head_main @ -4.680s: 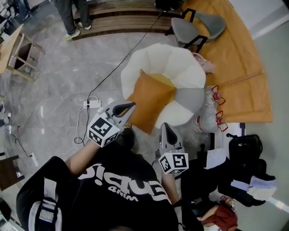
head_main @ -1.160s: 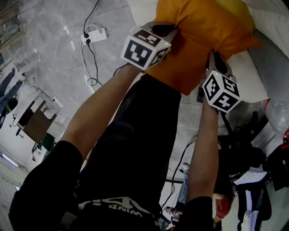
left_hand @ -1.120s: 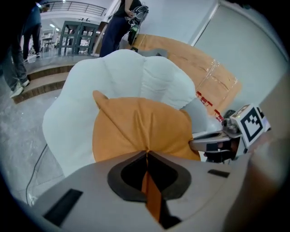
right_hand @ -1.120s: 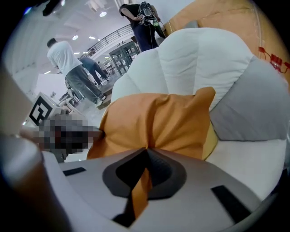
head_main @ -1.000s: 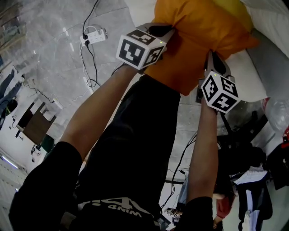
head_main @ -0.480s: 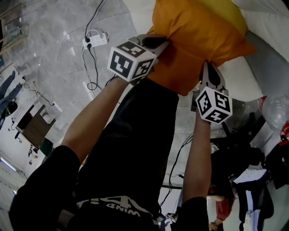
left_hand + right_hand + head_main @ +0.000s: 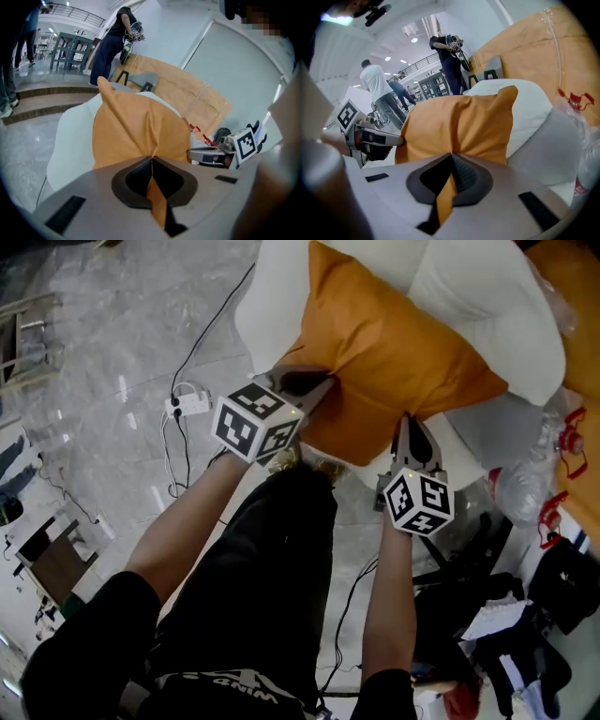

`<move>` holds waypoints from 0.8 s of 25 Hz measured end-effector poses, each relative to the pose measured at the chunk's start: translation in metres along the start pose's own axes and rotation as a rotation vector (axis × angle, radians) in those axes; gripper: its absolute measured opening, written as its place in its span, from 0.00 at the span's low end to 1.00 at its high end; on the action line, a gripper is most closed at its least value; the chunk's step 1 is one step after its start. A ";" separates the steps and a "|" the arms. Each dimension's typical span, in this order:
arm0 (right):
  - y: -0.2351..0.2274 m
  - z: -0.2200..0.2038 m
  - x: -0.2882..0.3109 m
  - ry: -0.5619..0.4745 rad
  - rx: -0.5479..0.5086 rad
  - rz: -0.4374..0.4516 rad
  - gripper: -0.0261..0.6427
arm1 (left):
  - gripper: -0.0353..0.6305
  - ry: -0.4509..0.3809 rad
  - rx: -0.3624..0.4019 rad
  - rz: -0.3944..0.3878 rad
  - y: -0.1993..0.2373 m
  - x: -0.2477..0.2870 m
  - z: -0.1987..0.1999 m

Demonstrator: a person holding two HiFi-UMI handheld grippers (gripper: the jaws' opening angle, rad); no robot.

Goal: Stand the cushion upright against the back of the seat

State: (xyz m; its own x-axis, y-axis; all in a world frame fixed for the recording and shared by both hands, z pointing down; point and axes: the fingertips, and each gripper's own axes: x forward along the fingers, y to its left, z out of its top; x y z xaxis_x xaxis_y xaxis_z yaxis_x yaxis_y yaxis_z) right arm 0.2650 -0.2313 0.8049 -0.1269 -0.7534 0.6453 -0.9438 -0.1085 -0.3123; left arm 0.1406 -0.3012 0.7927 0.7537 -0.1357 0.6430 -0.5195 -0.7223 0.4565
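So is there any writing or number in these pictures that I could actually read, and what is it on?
"WIND": white print on the black shirt, upside down and partly cut off, so this is a best reading.
Marker cubes and: black-and-white square patterns only, no letters or numbers.
Nothing else is readable.

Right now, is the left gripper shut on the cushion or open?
Shut: the left gripper pinches a fold of the orange cushion between its fingers.

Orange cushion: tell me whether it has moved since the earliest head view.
Yes. Against the white chair, the orange cushion has tipped up from lying flat; the left gripper and right gripper pinch its near edge.
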 end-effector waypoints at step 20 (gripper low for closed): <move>-0.106 0.202 0.023 -0.296 -0.129 -0.138 0.08 | 0.07 -0.290 0.224 -0.036 -0.015 0.088 0.210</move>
State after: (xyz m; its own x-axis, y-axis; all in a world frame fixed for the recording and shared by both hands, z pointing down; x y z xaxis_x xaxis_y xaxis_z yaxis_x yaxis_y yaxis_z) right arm 0.4235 -0.3684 0.7114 0.0808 -0.8946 0.4395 -0.9791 -0.1538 -0.1330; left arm 0.2996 -0.4445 0.7131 0.8693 -0.2710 0.4134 -0.4139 -0.8563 0.3089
